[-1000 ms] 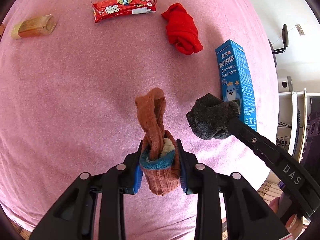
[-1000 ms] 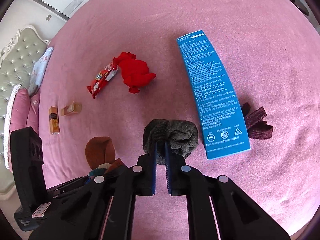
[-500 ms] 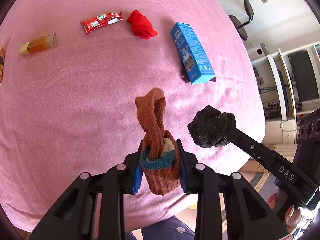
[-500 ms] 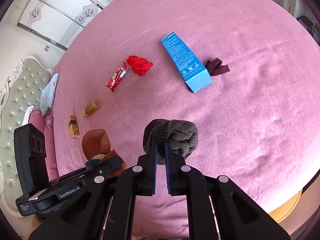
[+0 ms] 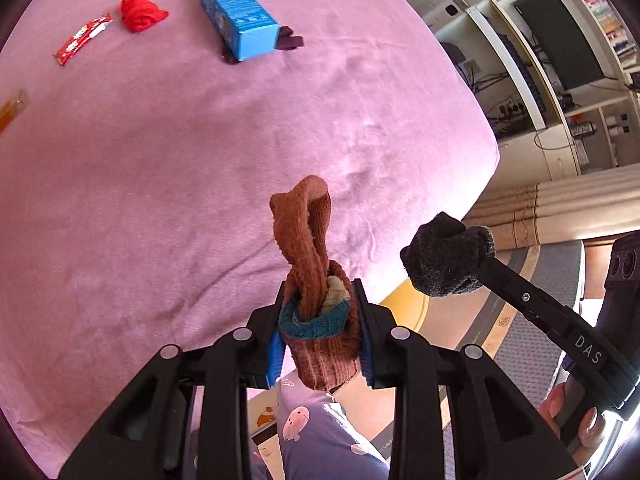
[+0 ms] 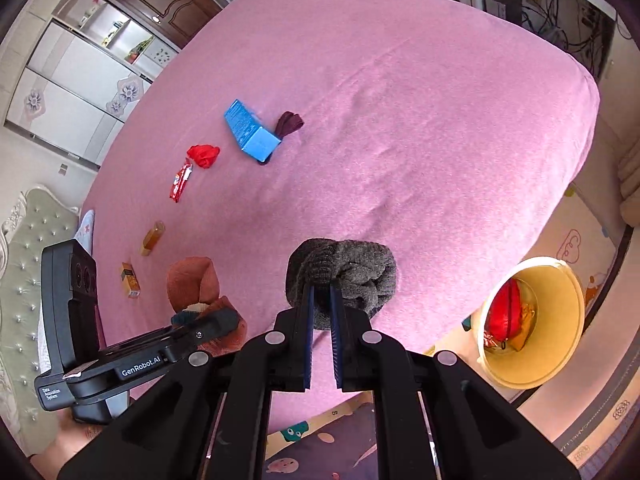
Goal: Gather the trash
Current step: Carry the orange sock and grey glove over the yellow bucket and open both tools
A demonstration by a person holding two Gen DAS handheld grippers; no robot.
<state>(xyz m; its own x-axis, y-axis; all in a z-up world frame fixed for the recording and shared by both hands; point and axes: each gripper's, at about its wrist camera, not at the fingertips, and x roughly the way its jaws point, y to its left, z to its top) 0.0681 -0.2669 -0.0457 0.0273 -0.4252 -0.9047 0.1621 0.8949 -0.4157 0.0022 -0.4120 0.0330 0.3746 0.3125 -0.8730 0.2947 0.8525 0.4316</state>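
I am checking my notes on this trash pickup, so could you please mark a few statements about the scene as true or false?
1. The left tool holds a brown sock. True.
2. The right tool is empty. False: it is shut on a dark grey sock.
3. The blue box lies on the pink bed. True.
4. The yellow bin stands on the bed. False: it stands on the floor beside the bed.
5. The bin is empty. False: something red lies inside.
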